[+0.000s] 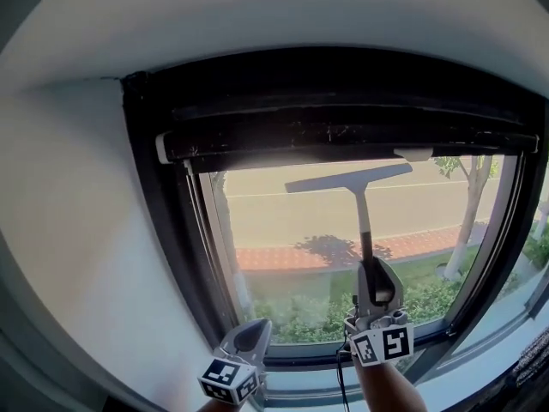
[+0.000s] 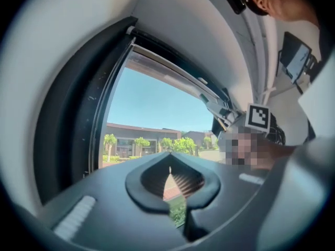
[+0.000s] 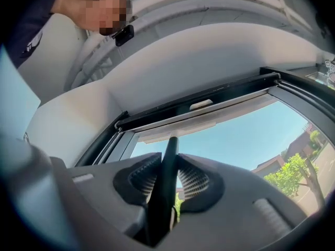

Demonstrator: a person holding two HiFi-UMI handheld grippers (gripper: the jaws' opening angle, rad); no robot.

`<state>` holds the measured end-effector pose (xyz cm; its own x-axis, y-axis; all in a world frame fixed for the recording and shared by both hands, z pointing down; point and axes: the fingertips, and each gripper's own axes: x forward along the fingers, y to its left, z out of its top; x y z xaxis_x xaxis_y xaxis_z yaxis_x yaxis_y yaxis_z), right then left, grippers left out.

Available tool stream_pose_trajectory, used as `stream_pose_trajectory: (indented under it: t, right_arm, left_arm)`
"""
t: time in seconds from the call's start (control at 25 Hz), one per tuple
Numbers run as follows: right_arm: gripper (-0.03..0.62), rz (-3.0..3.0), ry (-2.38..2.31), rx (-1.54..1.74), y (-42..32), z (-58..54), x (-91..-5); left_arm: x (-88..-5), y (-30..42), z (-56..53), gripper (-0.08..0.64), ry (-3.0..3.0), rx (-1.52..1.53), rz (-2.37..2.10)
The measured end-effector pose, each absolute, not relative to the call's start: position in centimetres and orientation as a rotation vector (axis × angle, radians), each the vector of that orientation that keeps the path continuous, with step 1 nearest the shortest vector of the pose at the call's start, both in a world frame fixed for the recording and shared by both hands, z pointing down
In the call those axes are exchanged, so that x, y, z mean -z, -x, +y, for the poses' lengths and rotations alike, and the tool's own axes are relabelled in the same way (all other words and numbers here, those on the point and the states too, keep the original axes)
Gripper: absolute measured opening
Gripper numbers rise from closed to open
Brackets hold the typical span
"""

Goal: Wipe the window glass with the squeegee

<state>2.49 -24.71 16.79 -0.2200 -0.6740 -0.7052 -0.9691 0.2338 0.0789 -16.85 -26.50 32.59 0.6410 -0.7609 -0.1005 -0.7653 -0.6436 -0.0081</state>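
Observation:
The squeegee (image 1: 347,178) is held up against the window glass (image 1: 274,221), its blade lying across the upper part of the pane just below the dark top frame. Its dark handle (image 1: 364,221) runs straight down into my right gripper (image 1: 374,269), which is shut on it. In the right gripper view the handle (image 3: 166,177) stands clamped between the ribbed pads of that gripper (image 3: 168,166). My left gripper (image 1: 256,326) hangs lower, near the pane's bottom left corner. It is shut (image 2: 170,161) and holds nothing.
A thick dark window frame (image 1: 343,127) surrounds the glass, with a white fitting (image 1: 413,154) at the top right. A pale wall (image 1: 77,230) fills the left side. The sill (image 1: 480,376) runs along the bottom right. A person's head shows above in both gripper views.

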Motion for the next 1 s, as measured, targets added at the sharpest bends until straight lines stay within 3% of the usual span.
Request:
stream_pose_trajectory:
  t: [0.56,1.0]
  right_arm:
    - [0.101,1.894,1.425,-0.797,2.6,-28.4,-10.8]
    - [0.101,1.872,1.481,-0.776,3.1,-28.5,-12.5]
  left_arm:
    - [-30.6,18.8,-26.8,0.006,2.749,-0.143,1.325]
    - [-30.9,17.8,-25.7,0.005,2.823,-0.116,1.242]
